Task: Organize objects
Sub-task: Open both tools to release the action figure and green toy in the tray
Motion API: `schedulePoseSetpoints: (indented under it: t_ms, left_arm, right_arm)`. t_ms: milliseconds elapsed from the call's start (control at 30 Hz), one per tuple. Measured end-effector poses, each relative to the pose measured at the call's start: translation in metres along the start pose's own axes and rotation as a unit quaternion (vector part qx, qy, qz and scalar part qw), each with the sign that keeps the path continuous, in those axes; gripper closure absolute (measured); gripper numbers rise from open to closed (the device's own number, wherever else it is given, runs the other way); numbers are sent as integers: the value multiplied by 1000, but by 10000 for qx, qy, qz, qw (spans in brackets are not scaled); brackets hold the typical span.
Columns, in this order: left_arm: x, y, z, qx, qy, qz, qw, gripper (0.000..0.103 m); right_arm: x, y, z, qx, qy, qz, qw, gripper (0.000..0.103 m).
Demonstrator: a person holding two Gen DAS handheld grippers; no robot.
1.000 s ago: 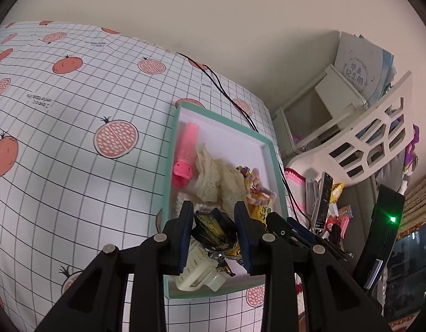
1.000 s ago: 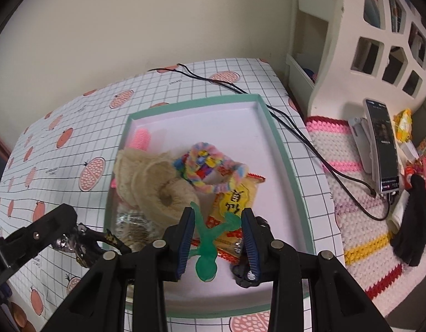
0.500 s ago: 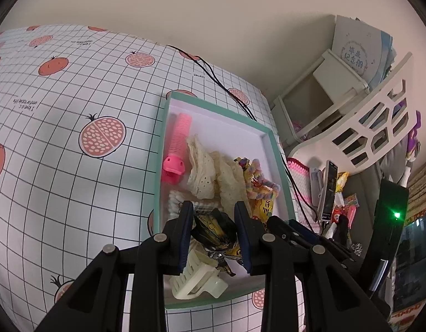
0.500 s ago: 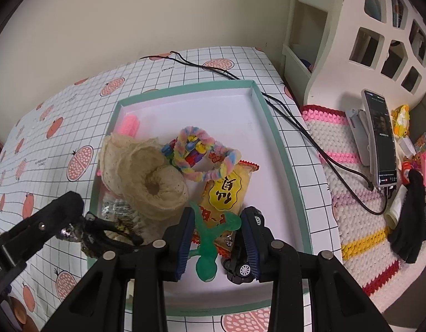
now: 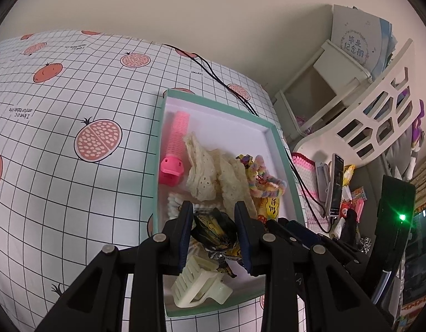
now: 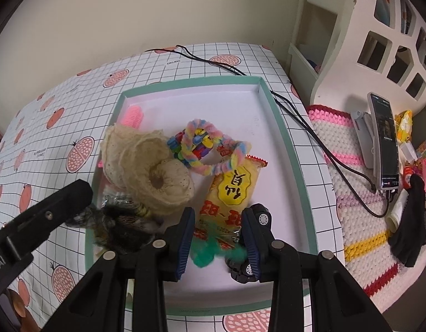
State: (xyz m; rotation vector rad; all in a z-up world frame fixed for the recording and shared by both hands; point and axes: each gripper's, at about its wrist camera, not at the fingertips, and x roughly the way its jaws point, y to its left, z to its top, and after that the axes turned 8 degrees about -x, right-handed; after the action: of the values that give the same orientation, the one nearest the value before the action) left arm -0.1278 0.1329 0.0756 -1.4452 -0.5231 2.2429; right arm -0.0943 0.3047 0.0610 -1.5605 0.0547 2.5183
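teal tray [image 6: 284, 141]: snack pack, lace, toys inside
left gripper [image 5: 214, 235]: clamped on black-yellow wrapper [image 5: 217, 231]
right gripper [image 6: 218, 235]: narrow gap, holding green figure [image 6: 203, 253]

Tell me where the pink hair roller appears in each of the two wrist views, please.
Left wrist view: pink hair roller lies lengthwise along the left wall of the teal tray, left of the cream lace scrunchie.
Right wrist view: only its end shows, behind the scrunchie, upper left.
Shared landmark: the scrunchie.
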Motion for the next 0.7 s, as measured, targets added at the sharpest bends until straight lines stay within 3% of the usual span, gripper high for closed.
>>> schedulePoseSetpoints:
  t_ms: [467, 700]
  left_arm:
    - [-17, 4, 7, 90, -160, 47, 9998, 71]
    - [-23, 18, 16, 166, -275, 653, 9973, 62]
  right_arm:
    - [-9, 5, 2, -24, -240, 12, 9997, 65]
    - [-10, 15, 4, -118, -297, -3, 9995, 64]
